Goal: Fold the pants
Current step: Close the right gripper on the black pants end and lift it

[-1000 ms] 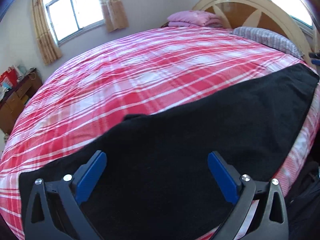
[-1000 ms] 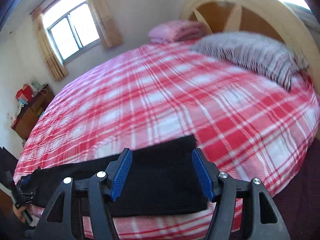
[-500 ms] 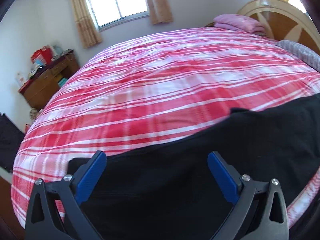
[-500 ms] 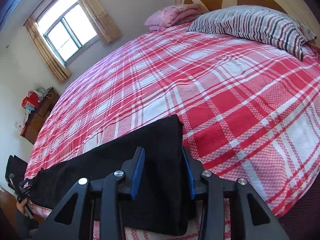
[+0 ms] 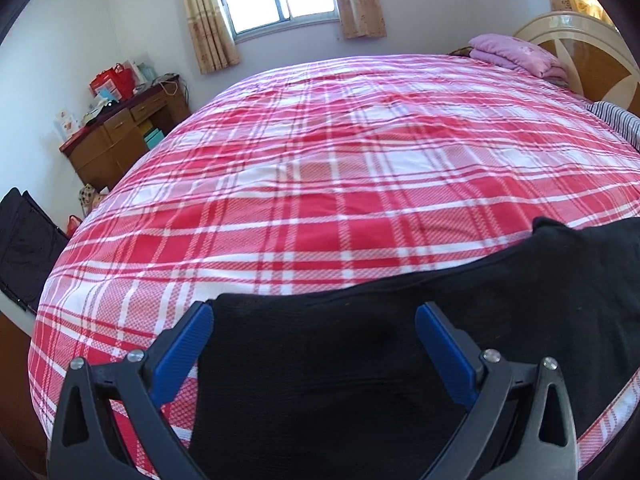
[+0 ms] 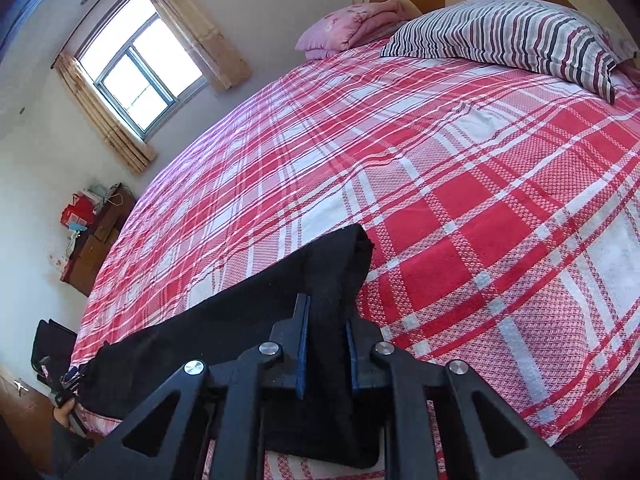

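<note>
Now black pants point(image 6: 224, 320) lying stretched in long flat band along near edge of red plaid bedspread point(image 6: 460, 184), dark knit fabric, smooth, one end bunching slightly. Right gripper point(image 6: 325, 336) closing, fabric at right end sitting between blue pads. Left gripper point(image 5: 314, 336) hovering wide apart over left end, gripping nothing. Striped pillow point(image 6: 504, 36) lying far right.

Black frames, blue pads point(image 5: 182, 350), silver screws point(image 6: 269, 348).
</note>
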Demonstrator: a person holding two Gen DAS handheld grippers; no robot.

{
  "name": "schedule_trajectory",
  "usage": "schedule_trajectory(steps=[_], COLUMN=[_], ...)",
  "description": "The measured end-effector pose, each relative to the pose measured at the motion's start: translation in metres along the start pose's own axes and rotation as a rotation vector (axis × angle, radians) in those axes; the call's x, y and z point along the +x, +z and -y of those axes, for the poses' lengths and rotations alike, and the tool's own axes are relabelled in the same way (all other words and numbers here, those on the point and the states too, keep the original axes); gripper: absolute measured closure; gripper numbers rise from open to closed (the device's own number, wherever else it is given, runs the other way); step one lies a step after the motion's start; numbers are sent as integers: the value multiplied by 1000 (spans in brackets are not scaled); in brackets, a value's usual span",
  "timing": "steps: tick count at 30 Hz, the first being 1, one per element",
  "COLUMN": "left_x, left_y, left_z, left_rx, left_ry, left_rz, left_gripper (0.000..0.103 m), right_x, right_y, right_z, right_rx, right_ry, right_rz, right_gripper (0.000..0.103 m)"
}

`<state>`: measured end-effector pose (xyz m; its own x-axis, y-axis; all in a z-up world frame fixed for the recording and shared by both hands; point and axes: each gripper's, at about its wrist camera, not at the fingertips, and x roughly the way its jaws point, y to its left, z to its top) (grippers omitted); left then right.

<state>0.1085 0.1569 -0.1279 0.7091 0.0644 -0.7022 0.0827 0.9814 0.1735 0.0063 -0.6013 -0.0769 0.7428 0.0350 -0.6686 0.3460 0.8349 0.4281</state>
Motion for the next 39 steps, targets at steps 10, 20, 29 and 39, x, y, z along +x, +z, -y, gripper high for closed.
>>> schedule_trajectory(steps=[10,20,29,39], left_x=[16,16,16,9], left_y=[-13,-14,-16,-20], left_z=[-23,-22,-22,-19], left_rx=[-85,-84,-68,-61], left_ry=[-56,-65,-62,-58], left_rz=[-63,-61,-47,-9], left_gripper=[0,0,0,0], right_x=[-44,-66,-46,-4], right_y=[0,-15,-36,-62], right_z=[-41,-99,-150,-223], right_rx=[-46,-77,-106,-197], right_ry=[75,143,224,293], right_rz=[90,72,21,-74], right_gripper=[87,87,88,88])
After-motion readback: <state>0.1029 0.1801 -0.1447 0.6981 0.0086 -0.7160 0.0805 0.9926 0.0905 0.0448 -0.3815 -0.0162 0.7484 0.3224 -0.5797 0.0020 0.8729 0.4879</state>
